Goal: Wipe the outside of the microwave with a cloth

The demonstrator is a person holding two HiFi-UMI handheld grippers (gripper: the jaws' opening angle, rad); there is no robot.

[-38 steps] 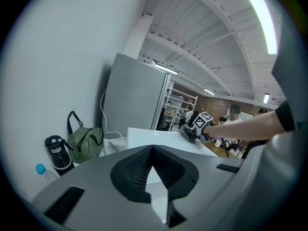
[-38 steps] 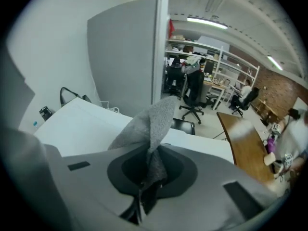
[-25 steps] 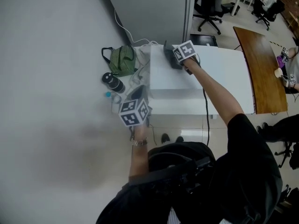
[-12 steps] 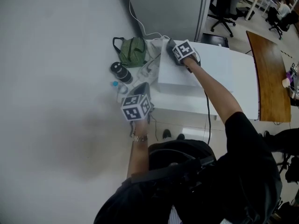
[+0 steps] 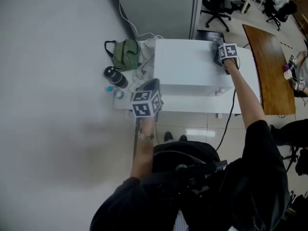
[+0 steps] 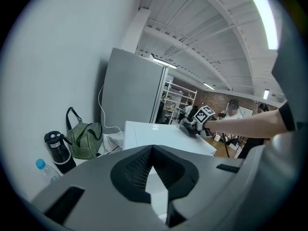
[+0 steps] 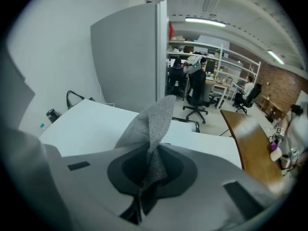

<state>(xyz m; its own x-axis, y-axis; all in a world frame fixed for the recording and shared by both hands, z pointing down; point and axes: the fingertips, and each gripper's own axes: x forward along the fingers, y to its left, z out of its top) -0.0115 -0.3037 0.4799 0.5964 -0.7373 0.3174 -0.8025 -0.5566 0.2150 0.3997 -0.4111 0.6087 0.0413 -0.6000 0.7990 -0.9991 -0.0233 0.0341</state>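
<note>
The white microwave [image 5: 183, 66] stands on a white table [image 5: 192, 107] against the wall. My right gripper [image 5: 217, 53] rests at the right edge of the microwave's top, shut on a grey cloth [image 7: 151, 124] that sticks up from between the jaws. In the right gripper view the microwave's top [image 7: 91, 124] spreads out to the left of the right gripper [image 7: 150, 153]. My left gripper [image 5: 149, 86] hovers off the microwave's front left corner, jaws together and holding nothing. Seen from the left gripper [image 6: 153, 150], the microwave [image 6: 159, 136] lies ahead with the right gripper [image 6: 192, 126] on it.
Left of the microwave sit a green striped bag [image 5: 126, 53], a black bottle [image 5: 115, 77], a small blue-capped bottle [image 5: 111, 91] and white cables [image 5: 142, 71]. A grey partition [image 5: 154, 8] stands behind. A wooden table [image 5: 267, 66] and office chairs [image 5: 216, 4] lie to the right.
My right gripper has swept the cloth across the microwave's top from the back left corner to the right edge. The left gripper has stayed near the front left corner.
</note>
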